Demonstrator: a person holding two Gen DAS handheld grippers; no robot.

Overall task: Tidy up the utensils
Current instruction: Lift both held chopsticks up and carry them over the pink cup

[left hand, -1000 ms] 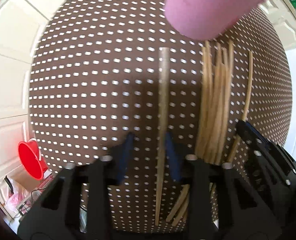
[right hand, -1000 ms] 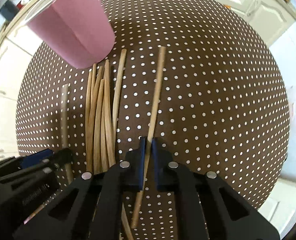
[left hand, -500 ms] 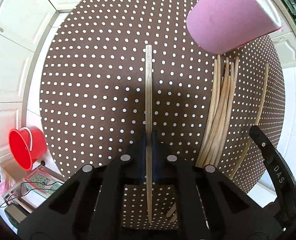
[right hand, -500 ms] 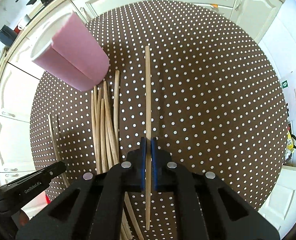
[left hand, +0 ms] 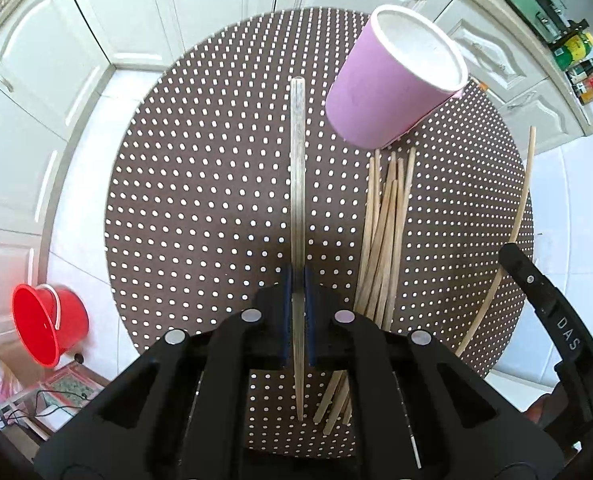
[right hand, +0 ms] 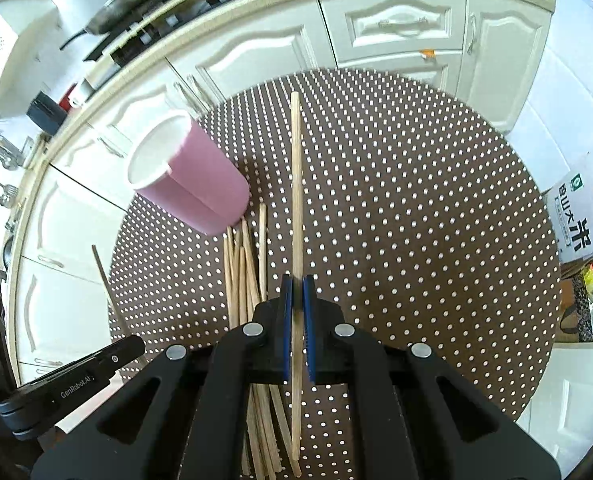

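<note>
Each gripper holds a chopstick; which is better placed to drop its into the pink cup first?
Probably the left gripper: its chopstick tip ends close beside the pink cup, whose opening faces that camera.

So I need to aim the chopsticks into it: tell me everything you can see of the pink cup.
The pink cup is a tall, slightly tapered cylinder with matte pink walls and a thick white rim and lining; it looks like plastic or ceramic. It stands upright on the dotted brown table, mouth open upward and apparently empty. The loose chopstick bundle lies just before its base, tips close to it; contact is unclear. Neither pair of tongs touches it.
</note>
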